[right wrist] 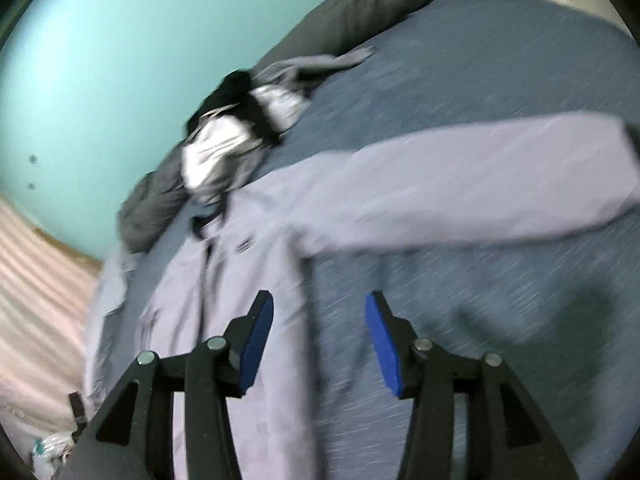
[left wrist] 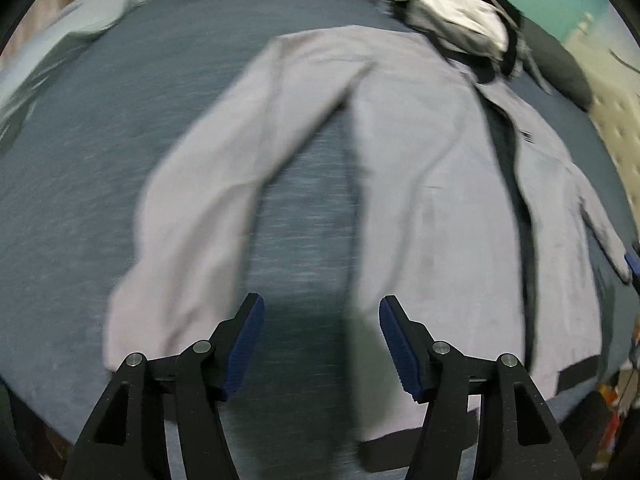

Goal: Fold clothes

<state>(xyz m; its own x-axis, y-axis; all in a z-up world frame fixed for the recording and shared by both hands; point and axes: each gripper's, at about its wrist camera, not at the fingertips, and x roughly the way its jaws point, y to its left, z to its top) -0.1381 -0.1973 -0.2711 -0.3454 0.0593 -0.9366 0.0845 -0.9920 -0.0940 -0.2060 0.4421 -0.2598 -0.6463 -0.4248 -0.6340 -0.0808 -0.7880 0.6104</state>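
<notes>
While both views are smeared by motion blur, the layout reads well enough. The bed (left wrist: pixel 100 152) fills most of each view under a blue-grey heathered cover, with a teal wall (right wrist: pixel 120 60) behind it and a tufted cream headboard (left wrist: pixel 616 120) at the side.

The pale lilac jacket (left wrist: pixel 420 184) lies spread flat on the bed, front up, dark zip line running down its middle and a dark band along its hem. One sleeve (left wrist: pixel 208 208) angles out from the shoulder and lies flat on the cover, apart from the body below the armpit. In the right wrist view the other sleeve (right wrist: pixel 480 184) stretches away across the cover.

Beyond the jacket's collar sits a heap of other clothes (left wrist: pixel 460 12), black, white and grey, touching or overlapping the collar; you cannot tell which. A dark grey pillow (right wrist: pixel 360 12) lies behind that heap against the wall.

Your left gripper (left wrist: pixel 322 344) hovers over bare cover between sleeve and body, jaws spread wide, nothing between them. Your right gripper (right wrist: pixel 320 340) hangs over the jacket's side edge, jaws likewise released and empty; its tip (left wrist: pixel 632 260) shows at the left view's edge, near the far cuff.
</notes>
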